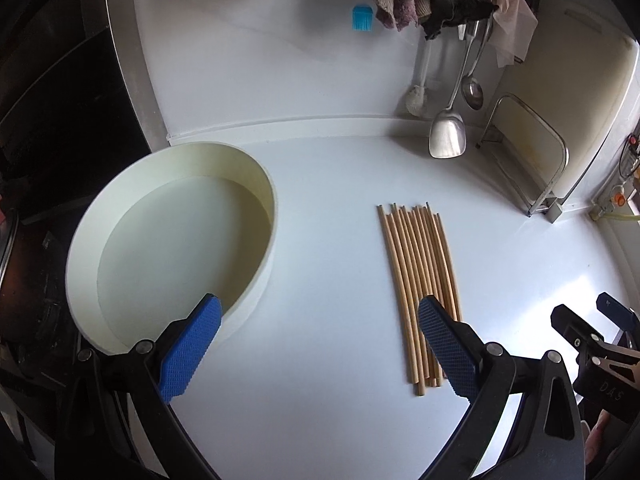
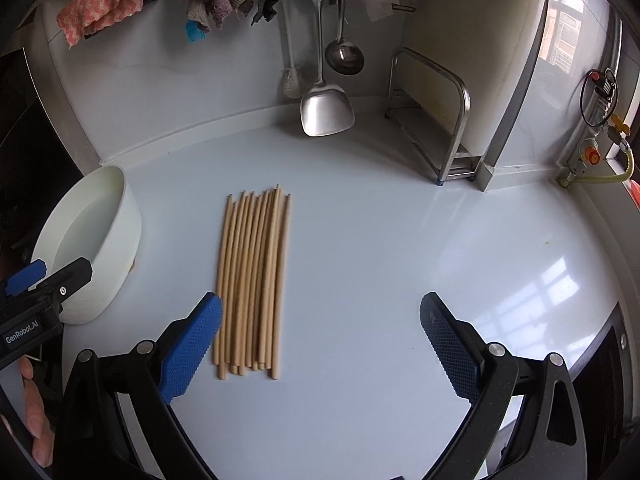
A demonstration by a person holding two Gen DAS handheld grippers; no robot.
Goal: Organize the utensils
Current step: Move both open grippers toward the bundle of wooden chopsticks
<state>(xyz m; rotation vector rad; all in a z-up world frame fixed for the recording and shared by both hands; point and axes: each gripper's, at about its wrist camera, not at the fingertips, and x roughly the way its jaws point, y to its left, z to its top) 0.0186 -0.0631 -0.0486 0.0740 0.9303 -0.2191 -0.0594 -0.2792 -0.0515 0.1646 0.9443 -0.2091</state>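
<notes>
Several wooden chopsticks [image 1: 420, 284] lie side by side in a neat row on the white counter, also seen as chopsticks [image 2: 254, 280] in the right wrist view. A round white basin [image 1: 176, 248] sits to their left; the same basin [image 2: 96, 248] shows at the left edge of the right wrist view. My left gripper [image 1: 320, 340] is open, its right finger over the near ends of the chopsticks and its left finger over the basin's rim. My right gripper [image 2: 320, 340] is open and holds nothing, its left finger beside the chopsticks' near ends.
A steel spatula [image 2: 326, 108], a ladle [image 2: 344, 56] and a white brush [image 2: 292, 80] hang against the back wall under cloths [image 2: 224, 0]. A metal rack [image 2: 448, 120] stands at the back right. A gas valve and hose [image 2: 600, 152] sit far right. A dark stove [image 1: 48, 160] lies left.
</notes>
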